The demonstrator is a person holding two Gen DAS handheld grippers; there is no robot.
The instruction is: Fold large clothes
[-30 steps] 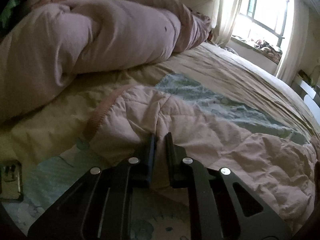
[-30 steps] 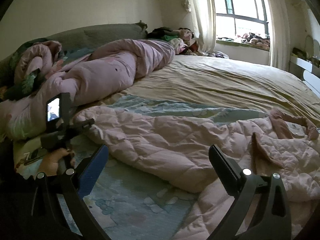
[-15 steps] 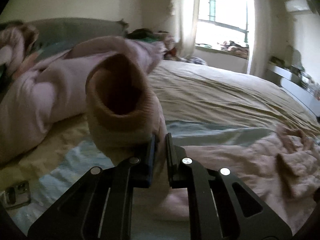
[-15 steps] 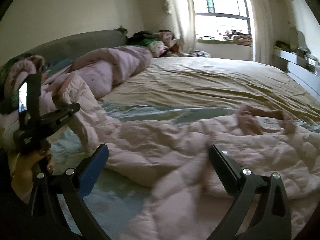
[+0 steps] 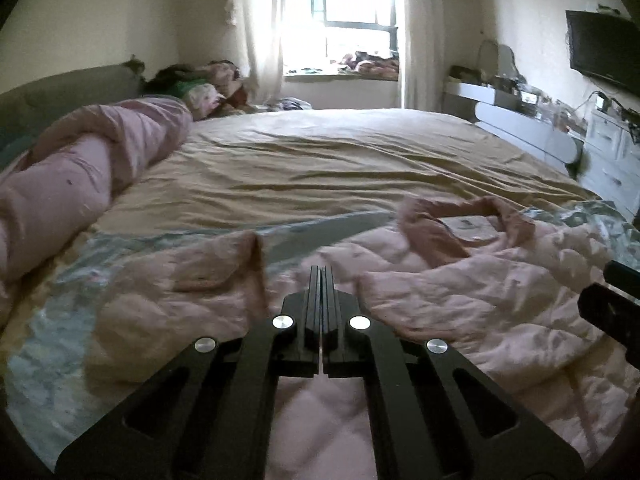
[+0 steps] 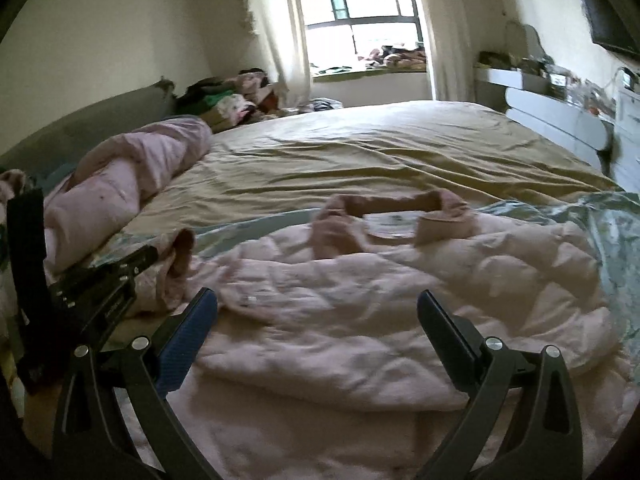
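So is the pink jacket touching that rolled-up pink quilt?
Apart. The left wrist view shows a strip of blue patterned sheet lying between the pink jacket and the rolled-up pink quilt.

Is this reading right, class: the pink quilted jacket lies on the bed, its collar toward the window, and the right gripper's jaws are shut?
One detail is wrong. The right gripper stands open, its jaws wide apart above the pink quilted jacket, as the right wrist view shows. The jacket does lie on the bed, with its collar toward the window.
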